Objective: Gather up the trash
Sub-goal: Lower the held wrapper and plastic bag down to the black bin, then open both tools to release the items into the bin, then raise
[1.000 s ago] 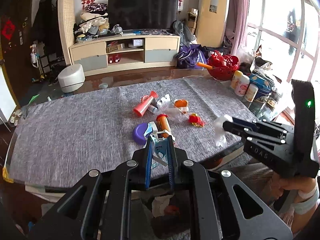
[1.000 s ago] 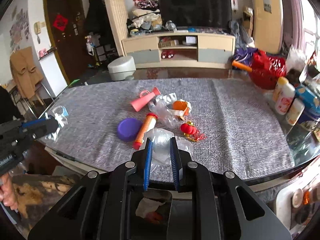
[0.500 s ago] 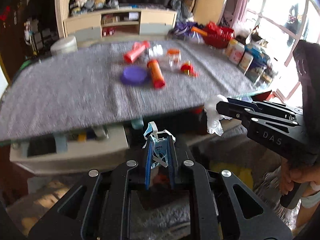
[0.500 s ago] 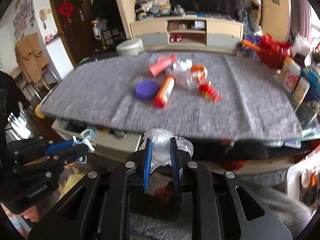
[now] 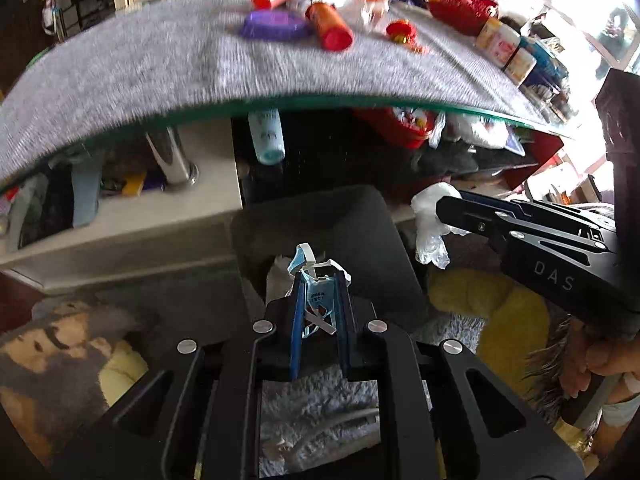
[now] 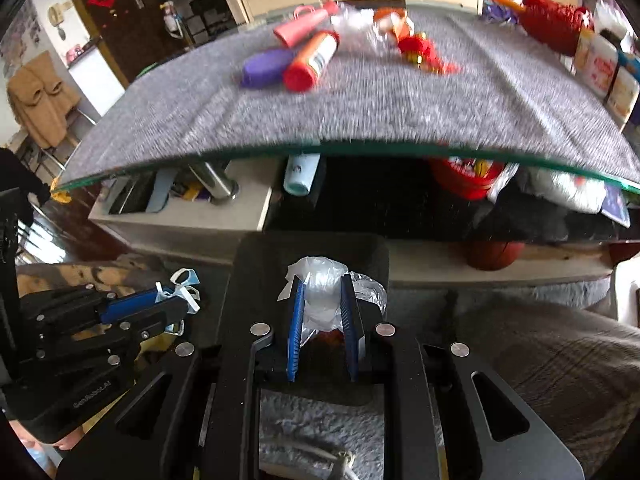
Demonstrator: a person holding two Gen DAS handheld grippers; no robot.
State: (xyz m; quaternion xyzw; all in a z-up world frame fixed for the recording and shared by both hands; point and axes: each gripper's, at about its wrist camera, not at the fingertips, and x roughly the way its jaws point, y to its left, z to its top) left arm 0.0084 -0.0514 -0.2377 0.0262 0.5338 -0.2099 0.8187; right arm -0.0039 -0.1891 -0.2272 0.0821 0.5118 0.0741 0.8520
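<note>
Left tongs [image 5: 320, 280]: nearly closed, pinching a crumpled blue face mask [image 5: 316, 280] with white ear loops. They point steeply down over a dark, square-mouthed bin [image 5: 360, 232] on the floor.

Right tongs [image 6: 322, 292]: nearly closed, pinching a wad of thin clear plastic film [image 6: 324, 296], also above the bin.

The bin stands on shaggy grey carpet [image 5: 312, 408], just in front of the tabletop [image 5: 160, 64]. The tabletop has a glass edge and a coarse grey cloth cover. On it lie an orange tube with a red cap [image 5: 330, 26], a flat purple lid [image 5: 276, 28] and a small red ornament [image 5: 402, 32], all blurred.
</note>
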